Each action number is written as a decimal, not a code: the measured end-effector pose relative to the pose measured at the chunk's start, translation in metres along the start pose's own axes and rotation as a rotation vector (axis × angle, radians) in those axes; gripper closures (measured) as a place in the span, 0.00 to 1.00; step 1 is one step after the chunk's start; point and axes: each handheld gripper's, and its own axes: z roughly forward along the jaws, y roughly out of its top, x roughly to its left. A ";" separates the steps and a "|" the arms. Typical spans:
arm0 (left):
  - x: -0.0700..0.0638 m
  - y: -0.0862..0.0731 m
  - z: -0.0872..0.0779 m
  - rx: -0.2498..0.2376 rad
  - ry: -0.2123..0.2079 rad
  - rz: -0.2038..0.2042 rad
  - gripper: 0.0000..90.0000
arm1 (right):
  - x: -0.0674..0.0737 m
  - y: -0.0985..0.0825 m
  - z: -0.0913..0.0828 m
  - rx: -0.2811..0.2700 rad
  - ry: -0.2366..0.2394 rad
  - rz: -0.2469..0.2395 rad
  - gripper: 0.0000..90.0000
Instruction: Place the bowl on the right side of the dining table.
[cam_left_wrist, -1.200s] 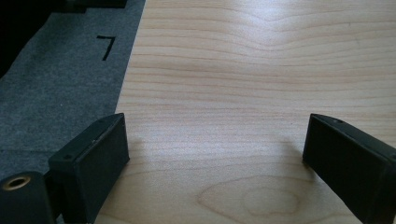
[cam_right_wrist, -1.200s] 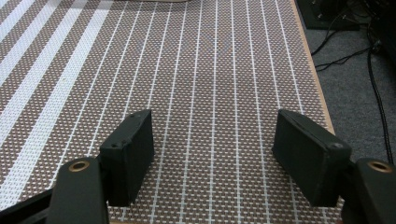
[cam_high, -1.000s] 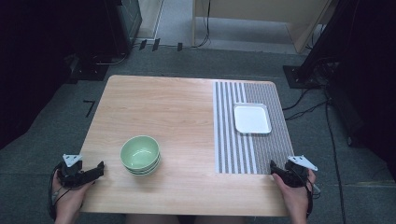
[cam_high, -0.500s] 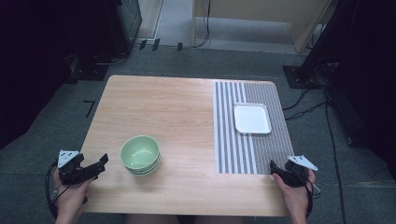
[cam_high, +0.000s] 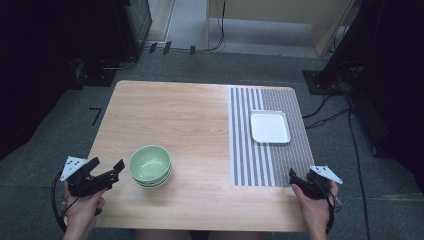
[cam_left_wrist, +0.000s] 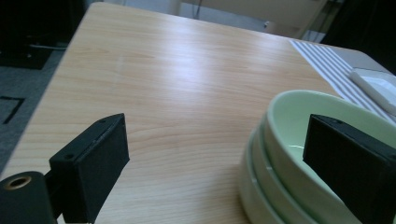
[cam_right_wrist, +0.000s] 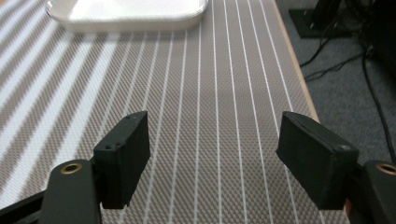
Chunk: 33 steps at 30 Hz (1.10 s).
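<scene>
Left gripper (cam_high: 106, 171) was spread wide just beside stacked green bowls (cam_high: 150, 165); right gripper (cam_right_wrist: 219, 154) gaped wide over striped mat (cam_high: 260, 165), white tray (cam_right_wrist: 126, 11) ahead. Wood table (cam_high: 175, 115), grey carpet (cam_high: 60, 115).

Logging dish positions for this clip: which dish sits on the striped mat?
The white square plate lies on the striped mat. The green bowls are stacked on bare wood, left of the mat.

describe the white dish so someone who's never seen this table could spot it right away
On the light wooden table, look to the grey-and-white striped placemat covering its right end. Toward the mat's far half sits the shallow white square plate with rounded corners. It is flat and white, unlike the round pale green stacked bowls on bare wood at the near left.
</scene>
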 end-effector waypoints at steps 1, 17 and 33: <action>-0.004 0.000 0.001 0.001 -0.014 0.004 0.07 | 0.002 0.003 -0.001 -0.010 -0.001 -0.003 0.27; -0.033 -0.018 0.020 0.072 -0.094 0.075 0.07 | 0.050 0.035 -0.020 -0.102 0.124 -0.087 0.31; -0.037 -0.033 0.038 0.130 -0.037 0.119 0.14 | 0.105 0.063 -0.029 -0.173 0.256 -0.143 0.37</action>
